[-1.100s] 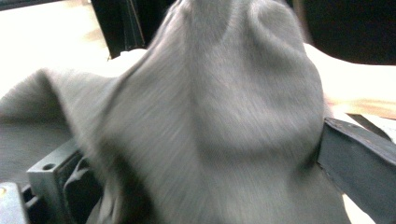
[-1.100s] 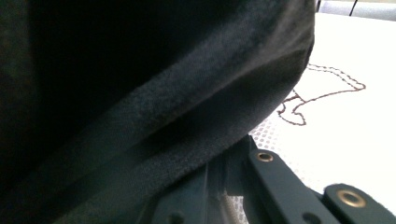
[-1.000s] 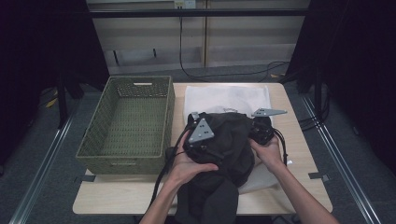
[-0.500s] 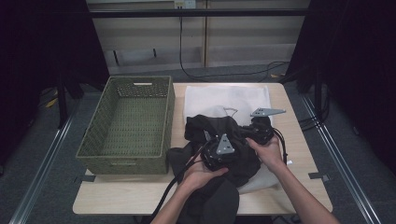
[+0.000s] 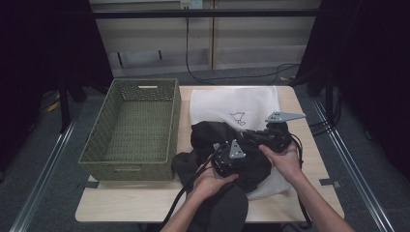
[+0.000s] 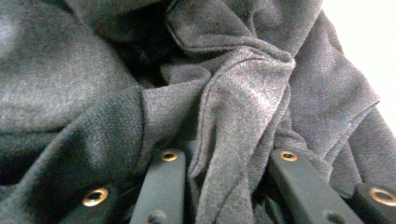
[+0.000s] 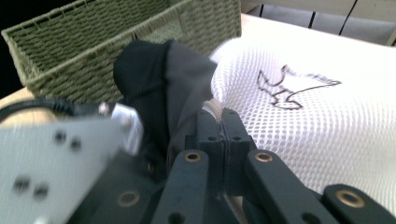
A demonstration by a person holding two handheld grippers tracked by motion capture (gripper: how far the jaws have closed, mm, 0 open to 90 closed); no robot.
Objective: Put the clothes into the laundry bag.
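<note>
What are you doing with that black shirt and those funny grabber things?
A person works at the table with a gripper in each hand. The left gripper has just closed its jaws on a fold of the dark garment, which lies bunched on a white mesh bag. The right gripper is shut, pinching the bag's edge beside the garment. A green woven basket sits to the left.

Crumpled dark grey garment (image 5: 212, 140), bunched atop white mesh bag (image 5: 232, 104), mid-table
</note>
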